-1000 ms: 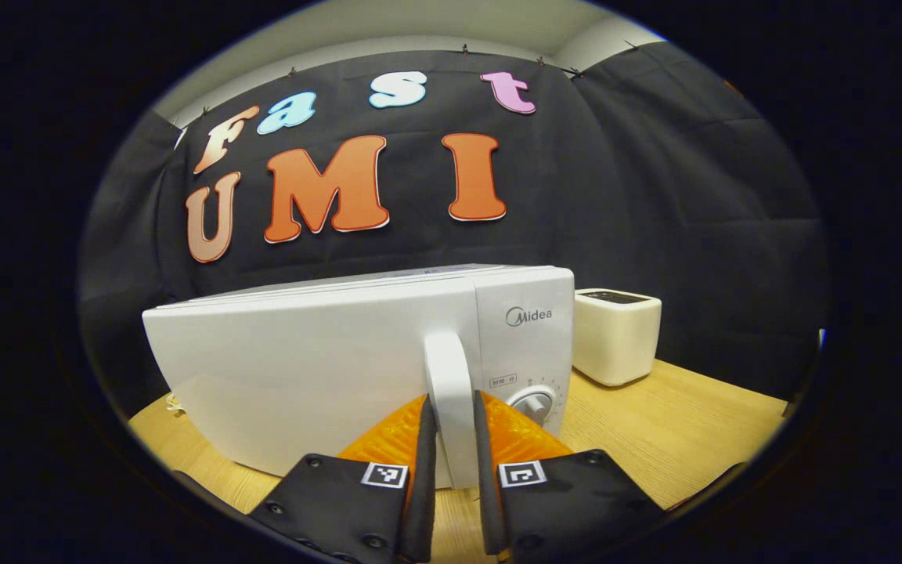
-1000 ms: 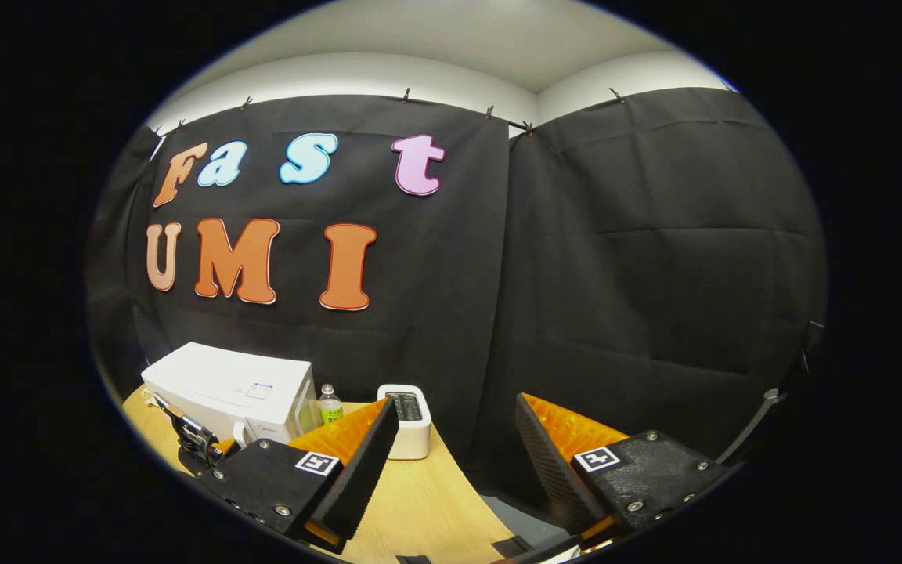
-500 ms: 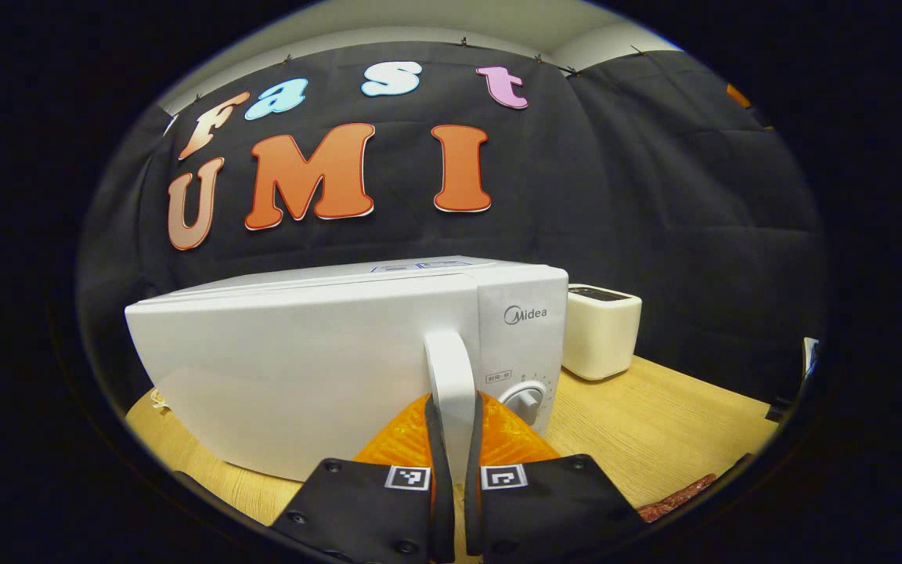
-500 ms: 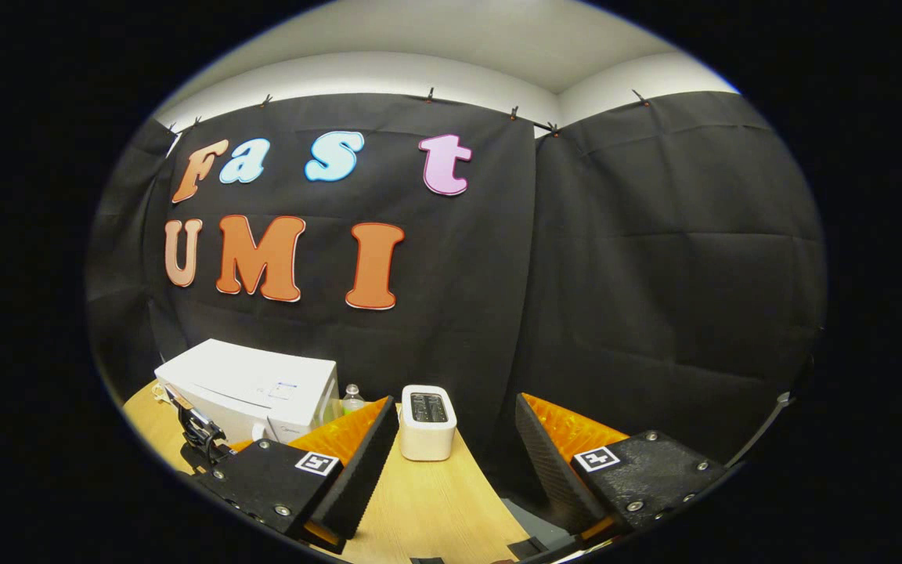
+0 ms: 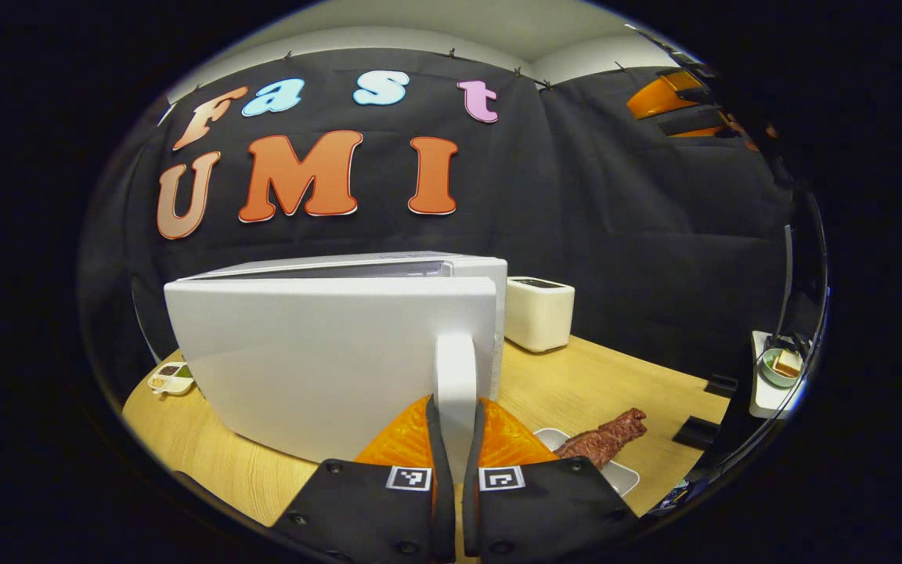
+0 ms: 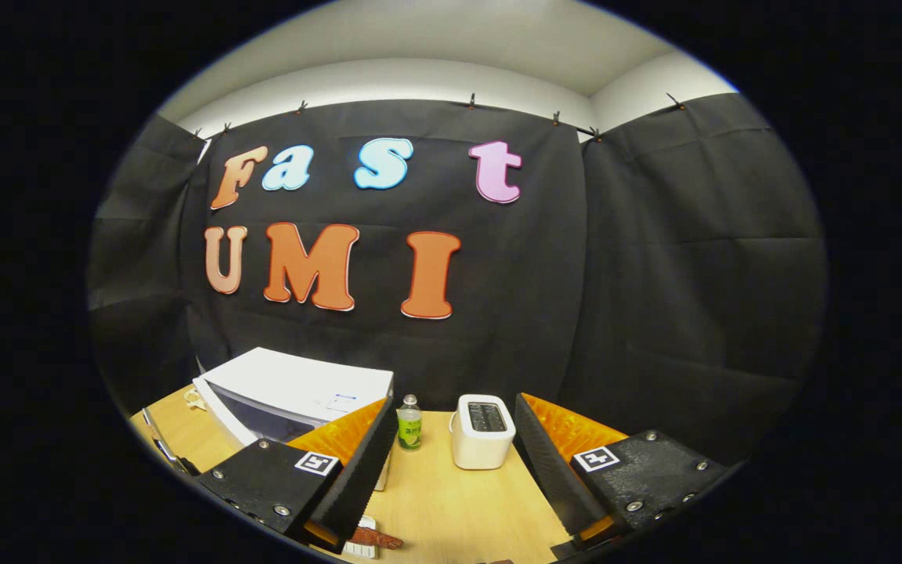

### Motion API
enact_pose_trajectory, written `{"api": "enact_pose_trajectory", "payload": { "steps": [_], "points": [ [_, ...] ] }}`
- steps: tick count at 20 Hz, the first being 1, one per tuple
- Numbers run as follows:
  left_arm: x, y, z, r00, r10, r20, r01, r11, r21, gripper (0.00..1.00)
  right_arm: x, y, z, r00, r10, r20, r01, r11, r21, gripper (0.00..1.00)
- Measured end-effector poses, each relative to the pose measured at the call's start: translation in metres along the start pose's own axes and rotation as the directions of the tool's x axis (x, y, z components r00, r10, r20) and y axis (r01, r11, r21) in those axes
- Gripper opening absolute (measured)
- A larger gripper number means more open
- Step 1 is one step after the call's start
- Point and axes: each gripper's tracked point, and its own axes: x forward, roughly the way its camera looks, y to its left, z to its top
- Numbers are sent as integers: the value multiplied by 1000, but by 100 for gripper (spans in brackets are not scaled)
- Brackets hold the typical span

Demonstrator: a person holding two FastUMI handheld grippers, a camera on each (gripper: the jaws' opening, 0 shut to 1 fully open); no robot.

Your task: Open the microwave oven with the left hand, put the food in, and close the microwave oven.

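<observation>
Level, left tongs (image 5: 452, 439) clamped on door handle (image 5: 456, 368)

The microwave oven (image 5: 326, 352) is plain white, door (image 5: 302, 368) and handle (image 5: 456, 384) alike. The worktop (image 5: 600, 384) is pale yellow wood with fine grain. At two o'clock of the oven, the toaster (image 5: 539, 312) is cream with a dark slotted top. At four o'clock, reddish-brown food (image 5: 604, 440) lies on a white tray (image 5: 619, 474). In the right gripper view, the bottle (image 6: 409, 424) has a yellow-green label and white cap. At nine o'clock, a small white dish (image 5: 171, 379) holds brown and green bits.
</observation>
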Motion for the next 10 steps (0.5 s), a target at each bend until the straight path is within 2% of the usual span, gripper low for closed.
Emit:
{"api": "enact_pose_trajectory", "payload": {
  "steps": [4,10],
  "points": [
    [-44,11,-7,1000,10,-20,-10,1000,-23,8,0,34,11,996,80,27,-80,997,15,94],
    [-109,43,-19,993,105,-55,-106,994,-22,8,-2,82,15,981,189,41,-190,981,32,93]
  ]
}}
